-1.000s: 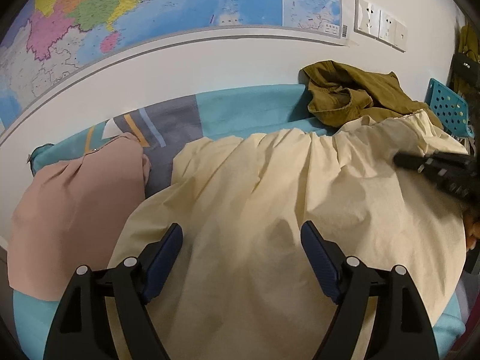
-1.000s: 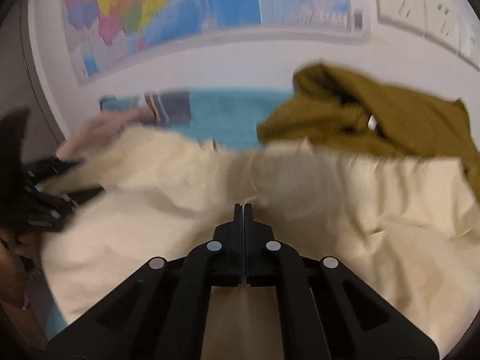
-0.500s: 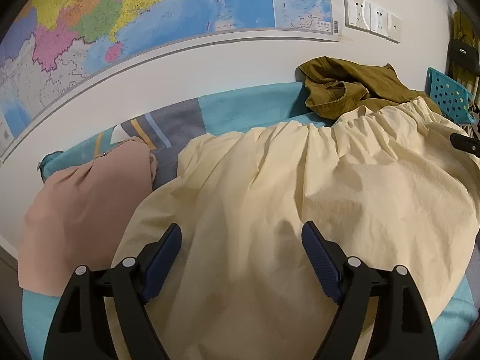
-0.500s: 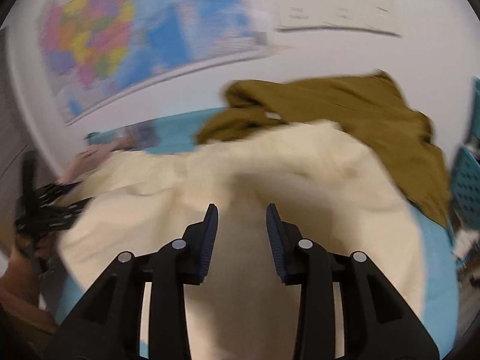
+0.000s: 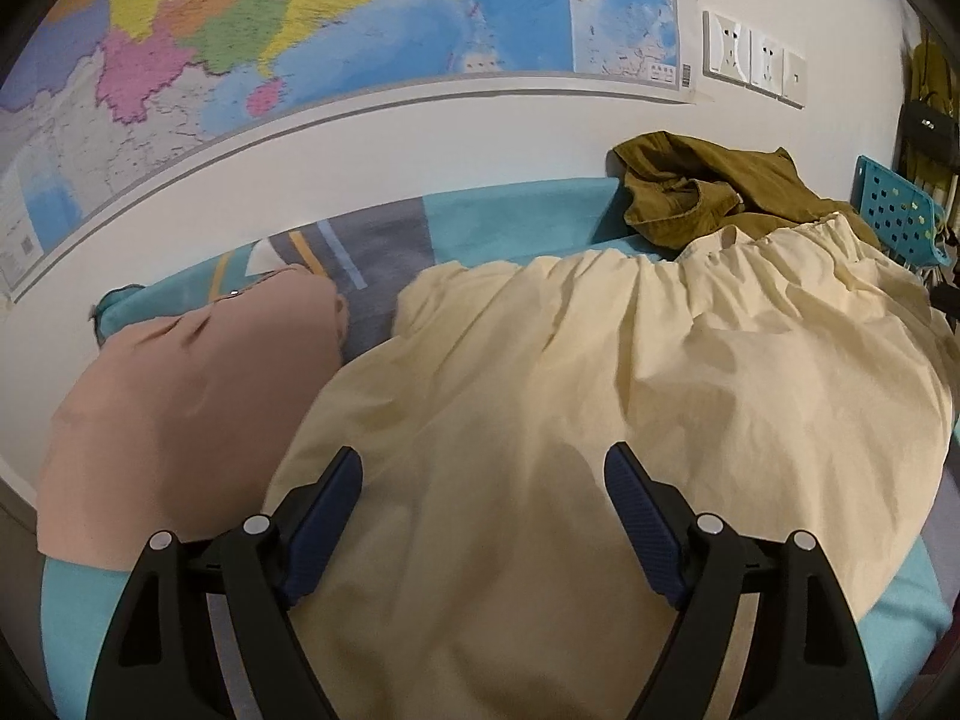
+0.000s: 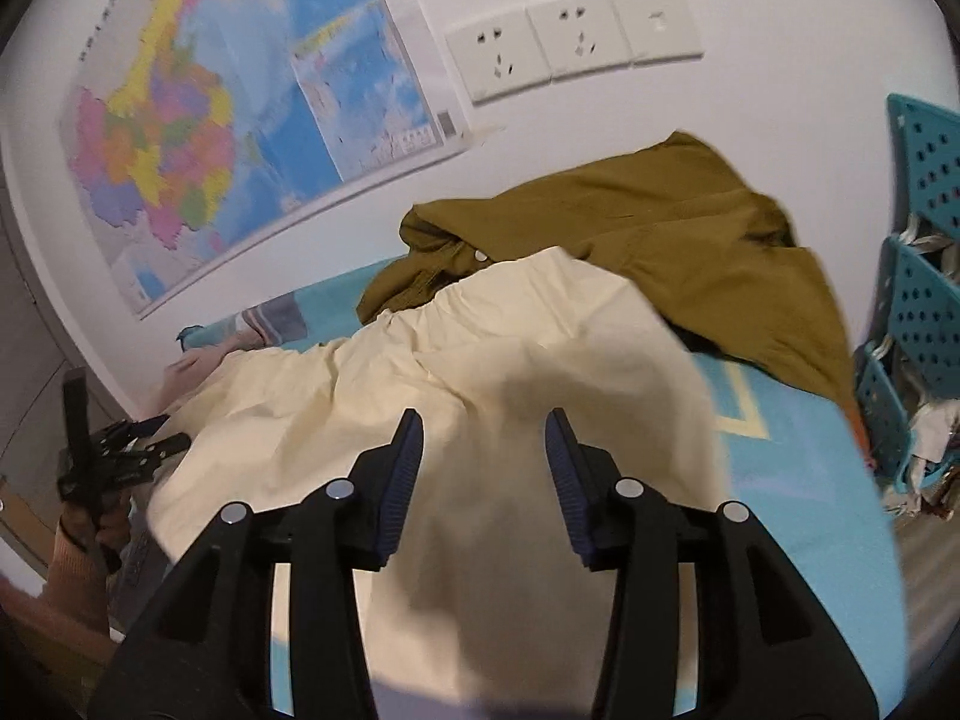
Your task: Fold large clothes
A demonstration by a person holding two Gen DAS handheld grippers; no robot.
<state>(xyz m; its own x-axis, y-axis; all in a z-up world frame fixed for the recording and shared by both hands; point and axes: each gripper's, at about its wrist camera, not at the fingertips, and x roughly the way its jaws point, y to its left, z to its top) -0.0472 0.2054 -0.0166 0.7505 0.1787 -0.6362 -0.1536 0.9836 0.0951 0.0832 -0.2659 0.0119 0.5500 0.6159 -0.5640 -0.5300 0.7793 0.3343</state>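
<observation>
A large cream garment (image 5: 600,408) with a gathered waistband lies spread over the turquoise bed cover (image 5: 516,222); the right wrist view shows the same cream garment (image 6: 480,372) from its right side. My left gripper (image 5: 483,483) hovers above its near edge, jaws wide and empty. My right gripper (image 6: 485,429) hangs over the garment's right part, its jaws opening with no cloth pinched between them. The left gripper (image 6: 120,450) also shows at the far left of the right wrist view, held by a hand in an orange sleeve (image 6: 72,564).
A pink garment (image 5: 180,396) lies left of the cream one. An olive-brown jacket (image 6: 660,240) is heaped against the wall at the back right. Turquoise perforated baskets (image 6: 924,312) stand to the right. A wall map (image 5: 300,30) and sockets (image 6: 570,42) hang above.
My right gripper went from shut to open, let the cream cloth go and swung right and up while rolling. The left gripper stayed open and drifted slightly.
</observation>
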